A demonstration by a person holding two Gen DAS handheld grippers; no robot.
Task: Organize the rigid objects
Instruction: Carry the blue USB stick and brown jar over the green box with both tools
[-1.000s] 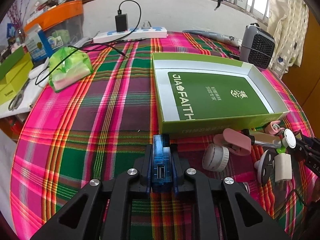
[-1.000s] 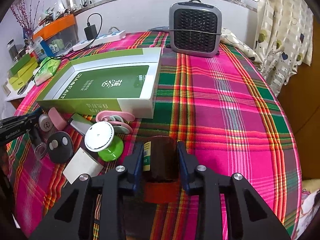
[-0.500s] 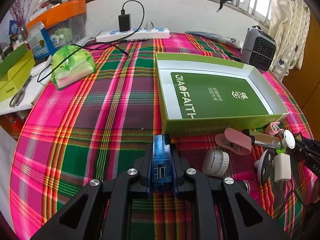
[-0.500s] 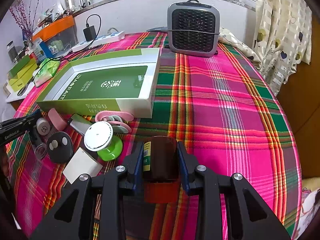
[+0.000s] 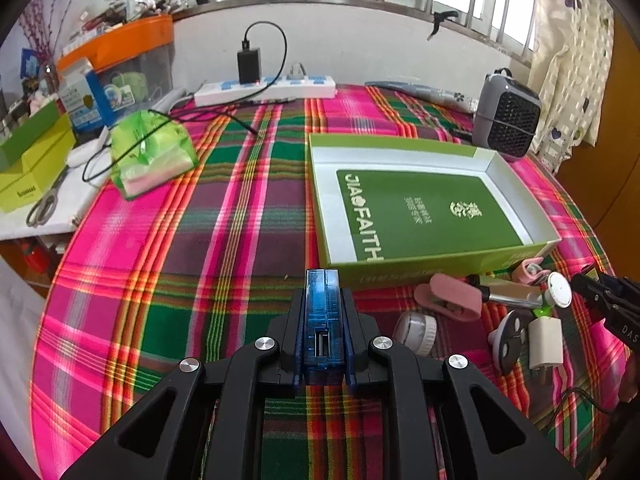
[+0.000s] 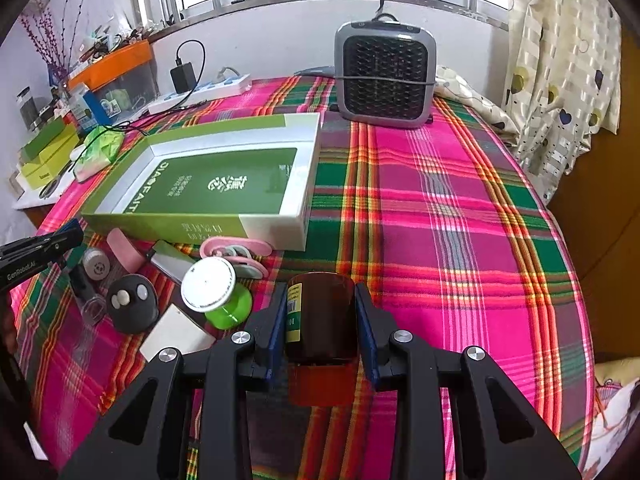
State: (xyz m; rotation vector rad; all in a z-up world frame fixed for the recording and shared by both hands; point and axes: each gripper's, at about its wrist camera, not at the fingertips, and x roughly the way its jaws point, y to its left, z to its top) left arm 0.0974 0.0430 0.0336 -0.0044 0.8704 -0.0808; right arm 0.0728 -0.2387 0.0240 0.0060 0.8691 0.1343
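Observation:
My left gripper is shut on a small translucent blue box with a USB port, held above the plaid cloth. My right gripper is shut on a brown bottle with a yellow-green label. An open green and white box lies in front of both, with nothing loose inside. Before its near wall sits a pile: a pink clip, a white round piece, a silver item, a white-capped green spool, a black round remote and a white charger.
A grey fan heater stands behind the box on the right. A power strip with a plugged charger, a green plastic bag, scissors and yellow-green boxes crowd the far left. The round table's edge falls away on the right.
Almost nothing: the left wrist view has tipped a little, and both grippers keep the same grip in the same place.

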